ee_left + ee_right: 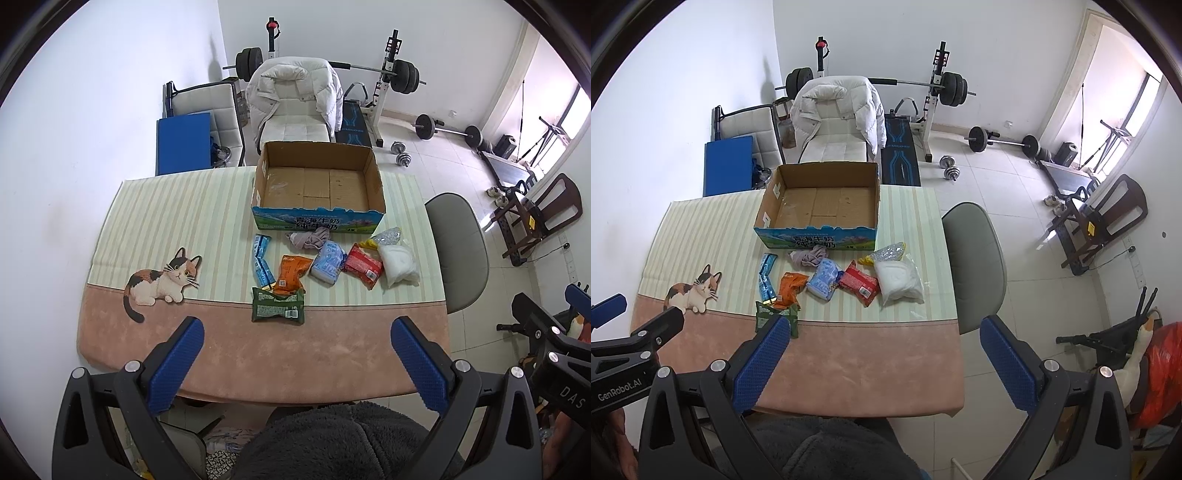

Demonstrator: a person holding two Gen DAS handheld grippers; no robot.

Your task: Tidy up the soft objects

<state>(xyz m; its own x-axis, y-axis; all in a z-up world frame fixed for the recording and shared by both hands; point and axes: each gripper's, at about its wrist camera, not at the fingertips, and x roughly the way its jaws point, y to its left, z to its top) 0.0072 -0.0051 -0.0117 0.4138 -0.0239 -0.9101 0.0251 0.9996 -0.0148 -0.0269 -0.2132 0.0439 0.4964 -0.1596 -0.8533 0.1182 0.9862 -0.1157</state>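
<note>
Both grippers hang above the near edge of the table, well short of the items. The left gripper (297,334) has its blue ribbed fingers (177,363) spread wide with nothing between them, and the right gripper (882,332) is spread just as wide and equally empty; from the right wrist view its left finger (762,360) overlaps the green packet in the picture, but whether it touches cannot be told. The table (332,354) wears a cloth with pale green stripes on the far part, a pink band on the near part and a printed calico cat (162,282) at the left. At the far side of the cloth sits an open cardboard box (317,184), empty, its blue front panel printed with Chinese characters. Just in front of the box lies a loose row of soft goods: a strip of blue sachets (261,260) at the left, a crumpled pinkish cloth (310,238) close to the box front, an orange snack bag (291,273), a light blue pack (328,262), a red packet (364,266), and a clear bag of white filling (399,264) at the right end with a small silvery pouch (386,236) behind it. The green packet (279,306) lies nearest, on the line between stripes and pink, with the orange bag overlapping its far edge. Beyond the table stands a chair draped with a white puffer jacket (295,92), in front of a barbell rack (388,70), and a grey chair (458,254) stands at the table's right side.
</note>
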